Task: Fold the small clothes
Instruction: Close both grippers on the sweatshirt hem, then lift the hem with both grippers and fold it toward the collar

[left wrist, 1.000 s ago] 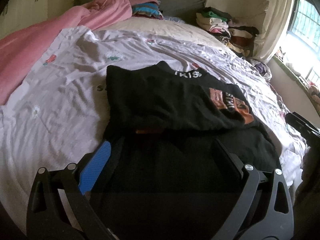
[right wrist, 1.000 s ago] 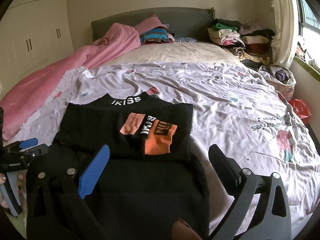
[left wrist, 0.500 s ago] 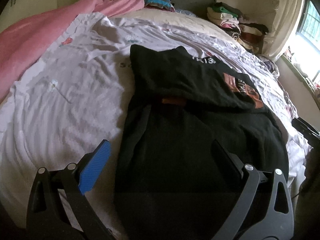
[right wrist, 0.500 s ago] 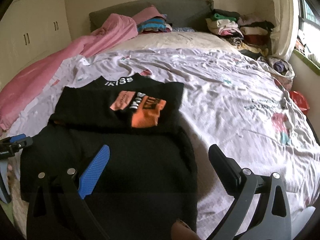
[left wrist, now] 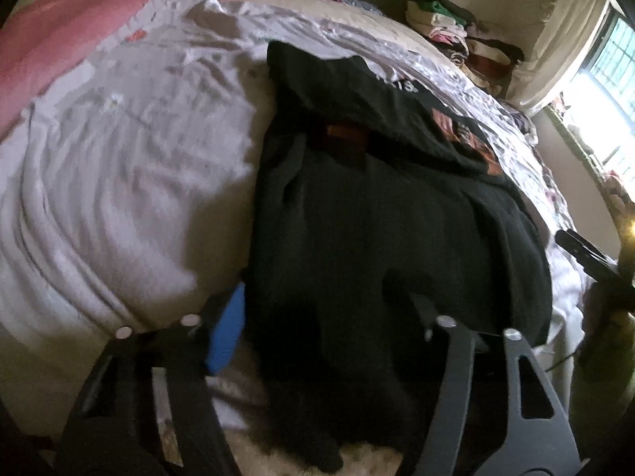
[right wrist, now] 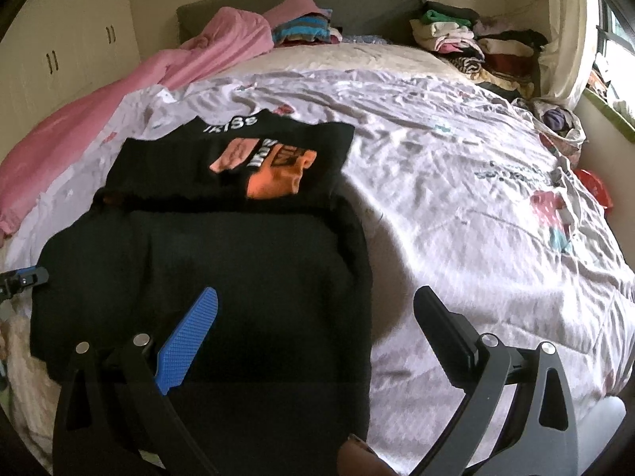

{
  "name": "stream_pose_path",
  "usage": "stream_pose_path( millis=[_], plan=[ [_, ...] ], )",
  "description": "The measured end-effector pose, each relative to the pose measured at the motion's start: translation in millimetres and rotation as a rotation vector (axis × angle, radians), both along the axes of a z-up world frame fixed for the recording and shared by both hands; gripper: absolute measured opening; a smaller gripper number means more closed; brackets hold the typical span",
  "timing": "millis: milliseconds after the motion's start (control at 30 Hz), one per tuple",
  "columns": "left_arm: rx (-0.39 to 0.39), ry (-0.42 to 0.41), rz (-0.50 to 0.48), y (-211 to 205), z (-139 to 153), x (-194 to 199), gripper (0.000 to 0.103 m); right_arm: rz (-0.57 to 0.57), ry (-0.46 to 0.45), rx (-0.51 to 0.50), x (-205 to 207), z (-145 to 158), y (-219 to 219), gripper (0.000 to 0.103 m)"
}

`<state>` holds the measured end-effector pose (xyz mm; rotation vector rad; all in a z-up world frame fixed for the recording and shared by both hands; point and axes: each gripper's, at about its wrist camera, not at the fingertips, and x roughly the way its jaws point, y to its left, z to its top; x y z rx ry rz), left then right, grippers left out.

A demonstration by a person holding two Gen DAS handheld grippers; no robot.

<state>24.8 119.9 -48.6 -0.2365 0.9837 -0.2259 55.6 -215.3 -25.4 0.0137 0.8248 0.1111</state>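
Closing left tongs (left wrist: 329,317) over black garment (left wrist: 377,238) (grip unclear), right tongs (right wrist: 313,317) spread.

I see a bed (right wrist: 456,198) under a wrinkled pale printed sheet. On it lie a black shirt (right wrist: 246,277) near me, a pink blanket (right wrist: 131,91) along the left, and stacks of folded clothes (right wrist: 472,47) by the headboard.

Left gripper (left wrist: 333,317) has just been closing over the black garment's (left wrist: 377,238) near edge
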Motion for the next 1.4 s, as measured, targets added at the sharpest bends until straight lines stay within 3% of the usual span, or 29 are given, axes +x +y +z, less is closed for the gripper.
stream_pose_path(
  millis=[133,233,433,567,733,767,833,933,1200,1267,1333,1400],
  plan=[
    [-0.059,0.039,-0.01,8,-10,-11,0.04,0.023,0.019,-0.001,-6,-6,4,0.099],
    [-0.088,0.063,-0.03,8,-13,-18,0.039,0.031,0.034,0.002,-10,-11,5,0.099],
    [-0.072,0.081,-0.073,0,-14,-28,0.034,0.054,0.076,0.003,-20,-21,1,0.099],
    [-0.106,0.103,-0.099,-2,-20,-36,0.021,0.07,0.111,0.021,-31,-28,-7,0.099],
    [-0.095,0.11,-0.109,-5,-25,-39,0.02,0.08,0.185,0.026,-44,-42,-17,0.096],
    [-0.088,0.111,-0.109,-6,-25,-38,0.02,0.08,0.195,0.017,-47,-45,-18,0.094],
    [-0.065,0.109,-0.114,-9,-25,-39,0.02,0.083,0.211,0.013,-52,-48,-21,0.074],
    [-0.044,0.108,-0.117,-12,-25,-39,0.02,0.087,0.245,0.022,-59,-54,-25,0.064],
    [-0.037,0.117,-0.118,-11,-28,-40,0.02,0.111,0.286,0.027,-75,-65,-23,0.053],
    [-0.03,0.116,-0.119,-11,-28,-41,0.02,0.115,0.28,0.023,-77,-65,-20,0.043],
    [-0.019,0.114,-0.116,-12,-27,-43,0.018,0.133,0.275,0.021,-78,-65,-16,0.022],
    [-0.003,0.108,-0.113,-14,-25,-44,0.012,0.15,0.259,0.013,-79,-62,-12,0.01]
  ],
)
